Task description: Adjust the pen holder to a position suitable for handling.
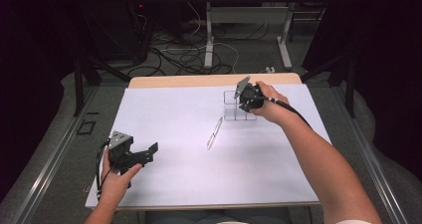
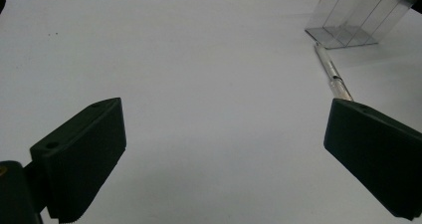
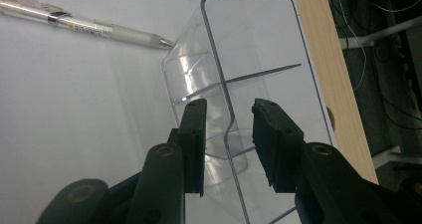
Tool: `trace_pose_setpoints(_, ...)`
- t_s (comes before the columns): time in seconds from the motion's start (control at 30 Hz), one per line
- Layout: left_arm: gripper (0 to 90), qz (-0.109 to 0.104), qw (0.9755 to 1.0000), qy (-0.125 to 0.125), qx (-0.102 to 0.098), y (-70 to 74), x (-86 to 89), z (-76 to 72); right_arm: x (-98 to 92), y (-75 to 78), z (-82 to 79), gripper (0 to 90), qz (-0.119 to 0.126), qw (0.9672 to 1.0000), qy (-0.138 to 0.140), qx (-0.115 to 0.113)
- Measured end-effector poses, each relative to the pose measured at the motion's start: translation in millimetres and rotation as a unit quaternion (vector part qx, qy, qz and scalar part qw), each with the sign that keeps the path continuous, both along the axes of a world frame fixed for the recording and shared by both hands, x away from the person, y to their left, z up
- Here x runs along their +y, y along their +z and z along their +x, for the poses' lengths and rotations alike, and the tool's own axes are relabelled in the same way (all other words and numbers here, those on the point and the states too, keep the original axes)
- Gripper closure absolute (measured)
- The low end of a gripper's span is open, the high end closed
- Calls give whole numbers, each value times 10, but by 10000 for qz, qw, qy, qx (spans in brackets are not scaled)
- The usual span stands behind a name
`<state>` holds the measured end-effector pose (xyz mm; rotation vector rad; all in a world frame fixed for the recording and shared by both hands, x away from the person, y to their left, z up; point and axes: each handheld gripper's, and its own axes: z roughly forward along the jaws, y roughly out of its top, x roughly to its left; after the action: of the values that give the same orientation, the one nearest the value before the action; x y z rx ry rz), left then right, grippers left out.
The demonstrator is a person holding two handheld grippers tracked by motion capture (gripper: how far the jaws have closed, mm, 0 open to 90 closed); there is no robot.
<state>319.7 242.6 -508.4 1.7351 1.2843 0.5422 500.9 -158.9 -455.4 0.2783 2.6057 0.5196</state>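
1. The clear plastic organizer (image 1: 238, 106) stands on the white sheet (image 1: 174, 114) toward the far right of the table, at about 1 o'clock from the sheet's centre. Inner walls divide it into compartments, and nothing is seen inside them.
2. The right gripper (image 3: 229, 134) has one jaw on either side of the organizer's outer wall; a gap remains on both sides, so the pads do not yet pinch it.
3. A clear pen (image 1: 214, 133) lies flat on the sheet just beside the organizer, at its 7 o'clock, tip toward it.
4. The left gripper (image 1: 149, 152) is held at the sheet's 8 o'clock, jaws spread wide with nothing between them.
5. A wooden table edge (image 1: 214, 79) shows beyond the sheet; cables (image 1: 174, 55) lie on the floor behind.
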Motion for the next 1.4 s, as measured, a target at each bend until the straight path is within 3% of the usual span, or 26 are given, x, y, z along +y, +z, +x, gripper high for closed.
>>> trace_pose_setpoints(0.43,32,-28,10000,-33,35,-13,-7,18,64,-64,8,698,-182,9996,185,94)
trace_pose_setpoints(0.7,32,-25,10000,-23,66,-22,-4,33,52,-71,30,734,-171,9995,242,133)
trace_pose_setpoints(0.9,33,-20,10000,9,94,-26,16,38,58,-69,18,737,-294,9990,333,72)
trace_pose_setpoints(1.33,33,-16,9999,-3,104,-31,17,44,59,-42,-3,846,-461,9972,589,37)
trace_pose_setpoints(1.4,33,-9,9999,5,114,-28,24,43,65,-58,-8,849,-424,9967,692,-96)
